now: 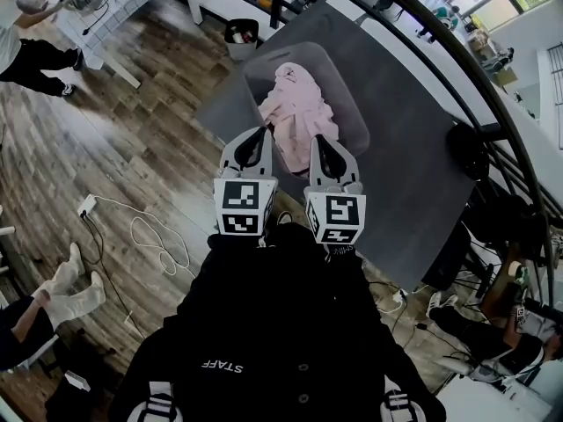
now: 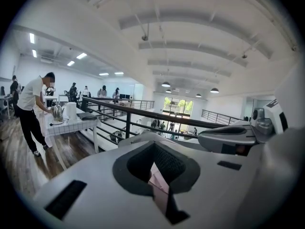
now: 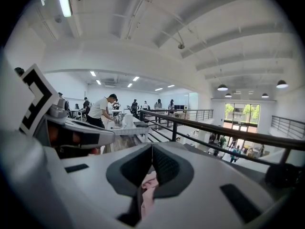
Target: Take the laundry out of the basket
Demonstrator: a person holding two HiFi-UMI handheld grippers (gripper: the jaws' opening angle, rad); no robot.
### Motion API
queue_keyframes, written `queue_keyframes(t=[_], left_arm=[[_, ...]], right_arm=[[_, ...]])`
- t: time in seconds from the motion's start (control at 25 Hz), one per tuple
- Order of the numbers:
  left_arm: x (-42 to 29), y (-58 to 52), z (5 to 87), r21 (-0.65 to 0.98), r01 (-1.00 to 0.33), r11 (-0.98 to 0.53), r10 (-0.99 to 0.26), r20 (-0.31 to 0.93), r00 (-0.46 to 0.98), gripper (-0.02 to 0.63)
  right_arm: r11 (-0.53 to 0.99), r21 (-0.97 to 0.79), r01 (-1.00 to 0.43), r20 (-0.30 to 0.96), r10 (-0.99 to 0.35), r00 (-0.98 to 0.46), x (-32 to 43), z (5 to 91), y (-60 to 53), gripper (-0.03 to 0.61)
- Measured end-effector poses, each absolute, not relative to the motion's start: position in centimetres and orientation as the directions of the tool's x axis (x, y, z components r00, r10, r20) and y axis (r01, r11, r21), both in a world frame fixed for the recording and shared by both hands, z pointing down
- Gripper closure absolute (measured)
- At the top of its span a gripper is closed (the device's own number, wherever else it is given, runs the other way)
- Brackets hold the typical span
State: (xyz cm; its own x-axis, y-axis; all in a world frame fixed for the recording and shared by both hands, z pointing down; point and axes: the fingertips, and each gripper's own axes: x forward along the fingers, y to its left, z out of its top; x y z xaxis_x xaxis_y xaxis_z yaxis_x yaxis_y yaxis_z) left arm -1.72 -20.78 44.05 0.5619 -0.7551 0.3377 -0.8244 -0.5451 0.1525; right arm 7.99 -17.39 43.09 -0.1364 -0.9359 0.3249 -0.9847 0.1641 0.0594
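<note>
A pale pink heap of laundry (image 1: 297, 105) fills a translucent grey basket (image 1: 350, 90) on a dark grey table (image 1: 413, 178). My left gripper (image 1: 264, 132) and right gripper (image 1: 320, 139) are side by side at the basket's near rim, both pointing at the cloth. The right tip overlaps the pink heap in the head view; the left tip is at its edge. In the left gripper view the jaws of my left gripper (image 2: 153, 149) meet, with pink cloth (image 2: 159, 187) showing through the slit below. My right gripper (image 3: 152, 149) is likewise shut, with pink cloth (image 3: 148, 187) below its tips.
A black railing (image 1: 457, 51) curves behind the table. A small bin (image 1: 240, 38) stands on the wooden floor at the table's far corner. A white tiled table (image 1: 114, 16) with a person (image 1: 26, 51) beside it is at the upper left. A white cable (image 1: 149, 236) lies on the floor.
</note>
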Motion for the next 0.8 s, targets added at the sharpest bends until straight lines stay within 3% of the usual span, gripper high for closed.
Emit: queue_keyframes(t=[0.8], left_arm=[[1.3, -24.0, 52.1, 0.246, -0.849, -0.467, -0.662, 0.540, 0.520, 0.615]], right_arm=[[0.222, -0.076, -0.972, 0.526, -0.819, -0.228, 10.7, 50.9, -23.3, 0.561]])
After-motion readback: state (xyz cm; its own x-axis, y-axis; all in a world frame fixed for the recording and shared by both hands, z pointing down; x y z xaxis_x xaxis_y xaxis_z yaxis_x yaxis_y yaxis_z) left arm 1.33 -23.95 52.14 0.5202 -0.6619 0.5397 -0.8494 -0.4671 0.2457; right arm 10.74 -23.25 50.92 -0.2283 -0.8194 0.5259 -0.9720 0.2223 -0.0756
